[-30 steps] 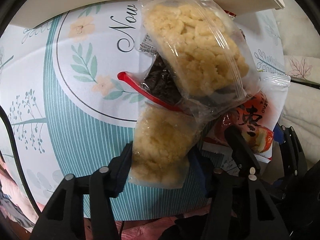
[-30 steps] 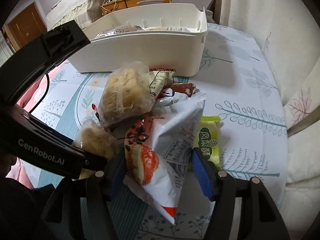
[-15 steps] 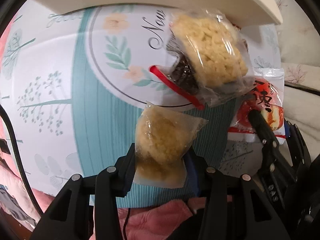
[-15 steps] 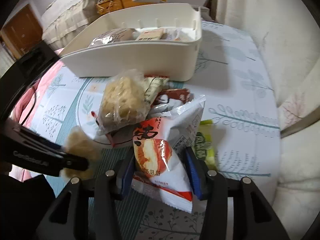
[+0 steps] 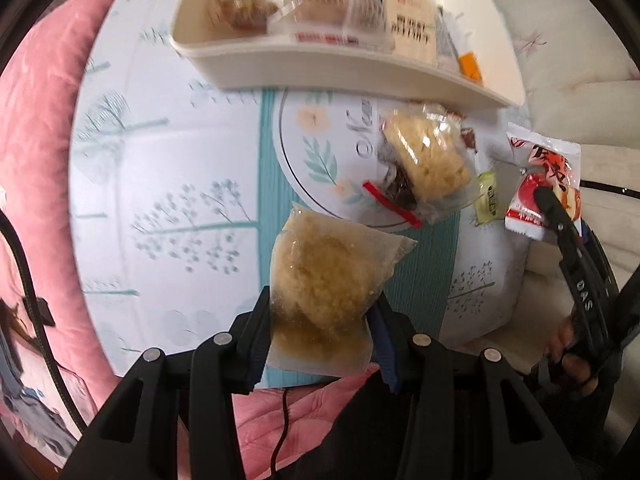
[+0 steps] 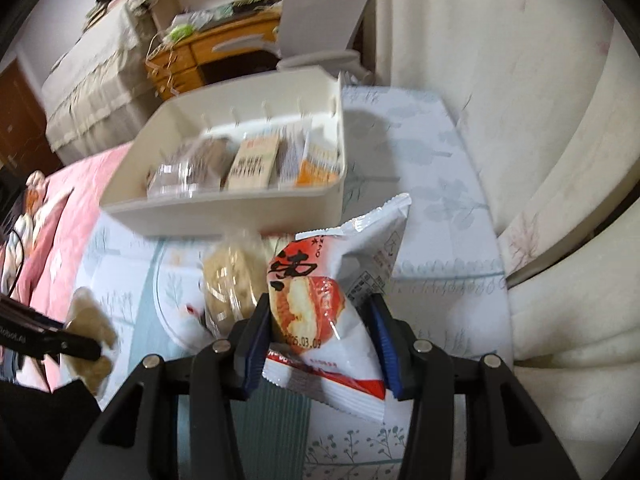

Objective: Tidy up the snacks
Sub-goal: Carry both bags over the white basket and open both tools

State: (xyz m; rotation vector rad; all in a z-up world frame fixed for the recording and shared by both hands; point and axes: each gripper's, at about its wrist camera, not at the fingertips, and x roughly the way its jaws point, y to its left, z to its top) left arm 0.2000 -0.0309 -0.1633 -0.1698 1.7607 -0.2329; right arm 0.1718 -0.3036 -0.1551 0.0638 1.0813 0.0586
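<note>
Both snacks lifted clear of the table [image 5: 180, 160], probably for carrying up to the white bin [image 5: 320, 60] at the top of the left view.

Left gripper [image 5: 320, 344]: jaws clamped on the clear bag of pale crumbly snack [image 5: 324, 280], lower centre.

Right gripper [image 6: 320, 344]: jaws clamped on the red-and-white packet [image 6: 320, 300], lower centre.

In the bin: several wrapped packets side by side.

Left on the table: another clear crumbly bag [image 5: 424, 160], a small green packet [image 5: 490, 196].
</note>
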